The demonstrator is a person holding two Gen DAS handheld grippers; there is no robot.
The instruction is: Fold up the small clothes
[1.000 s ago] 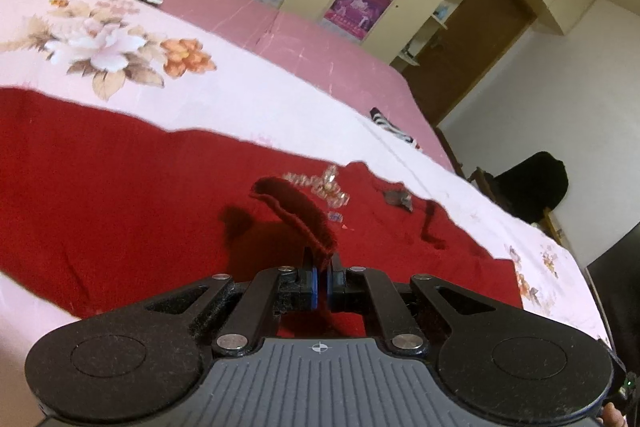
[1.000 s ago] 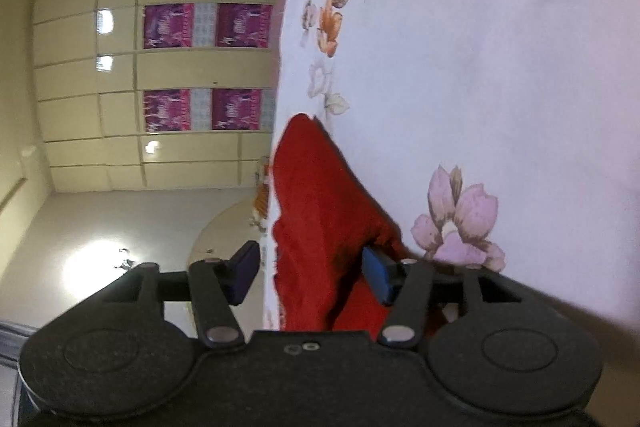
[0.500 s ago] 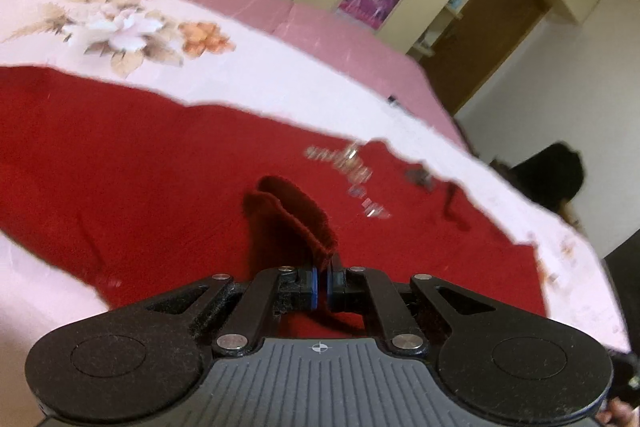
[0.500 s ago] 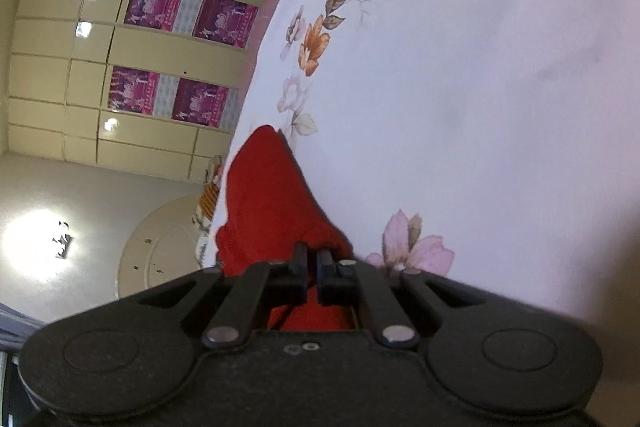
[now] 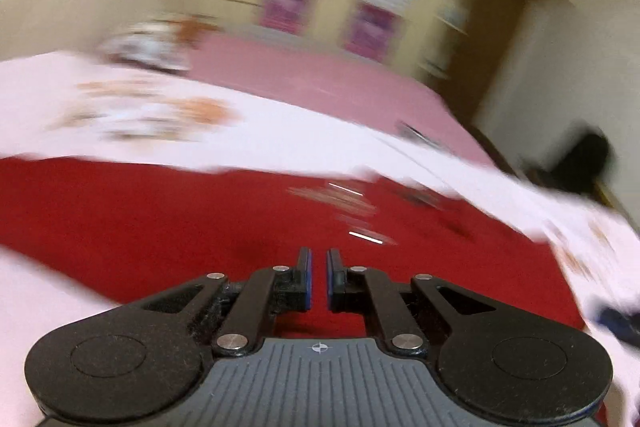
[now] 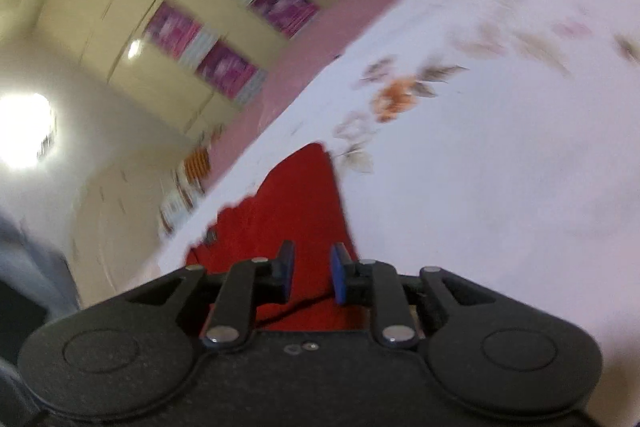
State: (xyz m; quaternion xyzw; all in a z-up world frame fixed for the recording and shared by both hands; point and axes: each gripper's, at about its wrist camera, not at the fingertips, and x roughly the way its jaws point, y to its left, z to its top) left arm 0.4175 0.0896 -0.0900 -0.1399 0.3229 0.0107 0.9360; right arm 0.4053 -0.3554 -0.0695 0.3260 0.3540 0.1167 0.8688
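The red garment [image 5: 168, 227] lies spread across the lower half of the left view on the floral bedsheet [image 5: 280, 131], and shows as a red wedge at lower centre of the right view; I judge the risk to be a fold slipping or bunching, since neither tool has cloth in its grip and both views are motion-blurred. My left gripper [image 5: 318, 277] is low over the cloth, jaws narrowly parted and empty. My right gripper [image 6: 312, 273] is tilted over the garment's edge, jaws somewhat wider, also empty.

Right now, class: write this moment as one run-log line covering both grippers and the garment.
left gripper: open, empty | right gripper: open, empty | red garment: lying on floral sheet | views: motion-blurred
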